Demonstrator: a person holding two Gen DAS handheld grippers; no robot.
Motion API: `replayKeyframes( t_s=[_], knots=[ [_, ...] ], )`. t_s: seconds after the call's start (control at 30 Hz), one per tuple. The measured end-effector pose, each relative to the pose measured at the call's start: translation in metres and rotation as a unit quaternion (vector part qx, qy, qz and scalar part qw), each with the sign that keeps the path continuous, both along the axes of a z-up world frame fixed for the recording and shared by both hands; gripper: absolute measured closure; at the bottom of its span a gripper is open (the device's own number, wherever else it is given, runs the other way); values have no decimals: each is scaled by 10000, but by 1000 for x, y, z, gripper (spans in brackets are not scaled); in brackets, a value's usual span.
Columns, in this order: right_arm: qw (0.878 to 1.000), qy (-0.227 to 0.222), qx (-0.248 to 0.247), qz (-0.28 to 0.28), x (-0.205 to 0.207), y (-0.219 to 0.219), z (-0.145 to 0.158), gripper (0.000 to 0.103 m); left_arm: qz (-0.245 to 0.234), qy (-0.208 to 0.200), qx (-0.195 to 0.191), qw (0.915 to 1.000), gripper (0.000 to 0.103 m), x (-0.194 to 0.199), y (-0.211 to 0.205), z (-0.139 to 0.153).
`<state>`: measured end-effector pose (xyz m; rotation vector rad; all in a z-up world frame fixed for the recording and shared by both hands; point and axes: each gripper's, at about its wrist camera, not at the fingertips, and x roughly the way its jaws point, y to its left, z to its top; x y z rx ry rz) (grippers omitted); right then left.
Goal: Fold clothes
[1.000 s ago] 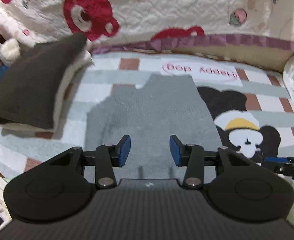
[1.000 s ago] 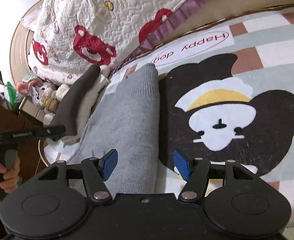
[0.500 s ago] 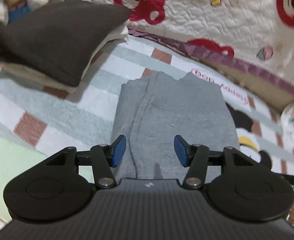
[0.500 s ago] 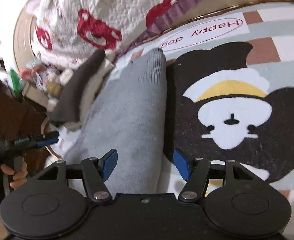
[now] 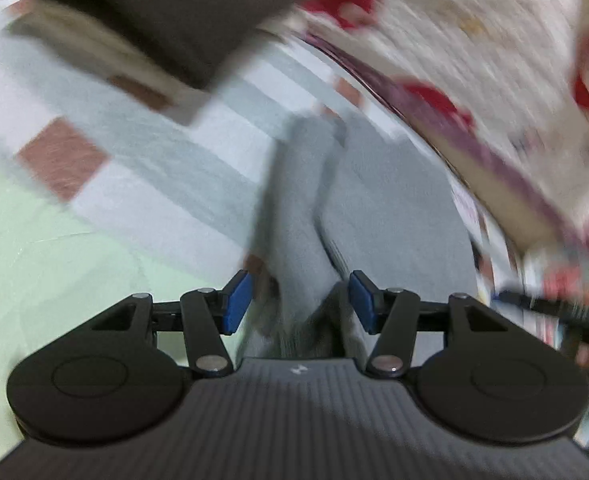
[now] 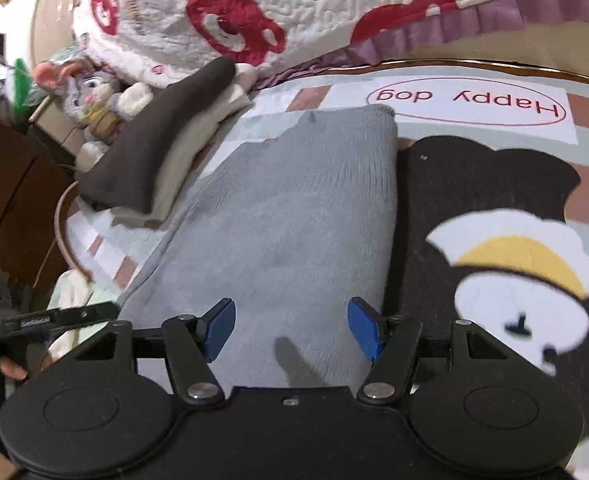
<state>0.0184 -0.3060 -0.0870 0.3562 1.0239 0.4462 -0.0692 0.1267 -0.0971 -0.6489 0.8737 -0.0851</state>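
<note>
A grey knitted garment (image 6: 294,216) lies folded lengthwise on the patterned blanket; it also shows, blurred, in the left wrist view (image 5: 374,208). My right gripper (image 6: 290,328) is open and empty over its near end. My left gripper (image 5: 300,300) is open at the garment's near left edge, with a raised fold of grey cloth between the blue pads, which stand apart from it. The left gripper's tip also shows in the right wrist view (image 6: 62,316).
A stack of folded clothes, dark brown on cream (image 6: 162,136), lies left of the grey garment, also seen in the left wrist view (image 5: 166,12). A bear-print quilt (image 6: 294,8) rises behind. Plush toys (image 6: 90,96) sit at the far left. A pale green cloth (image 5: 34,240) lies near left.
The left gripper has swung left and dropped to the garment's left edge, blurring its view. The right gripper has shifted left over the garment. Both stay open.
</note>
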Motion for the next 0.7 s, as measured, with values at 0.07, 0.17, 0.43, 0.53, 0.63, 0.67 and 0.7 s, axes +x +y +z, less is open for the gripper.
replayKeyframes(
  t_s=[0.07, 0.17, 0.43, 0.53, 0.63, 0.67, 0.7],
  knots=[
    [9998, -28, -18, -173, 10, -6, -12, 35, -20, -126, -243, 9996, 49, 0, 0, 0],
    [9994, 88, 29, -336, 23, -15, -30, 35, -303, -58, -156, 9994, 47, 5, -4, -5],
    [9897, 546, 1163, -629, 39, -29, -59, 35, -566, 305, -1033, 9926, 39, 19, 3, -48],
    [9892, 616, 1193, -592, 40, -25, -65, 35, -592, 468, -1599, 9842, 39, 15, 1, -63],
    [9885, 664, 1243, -548, 43, -25, -71, 34, -503, 409, -837, 9944, 38, 13, -8, -54],
    [9877, 692, 1292, -544, 44, -26, -73, 33, -536, 341, -579, 9963, 38, 14, -13, -49],
    [9868, 741, 1349, -506, 45, -26, -75, 31, -563, 281, -380, 9973, 37, 15, -17, -46]
  ],
)
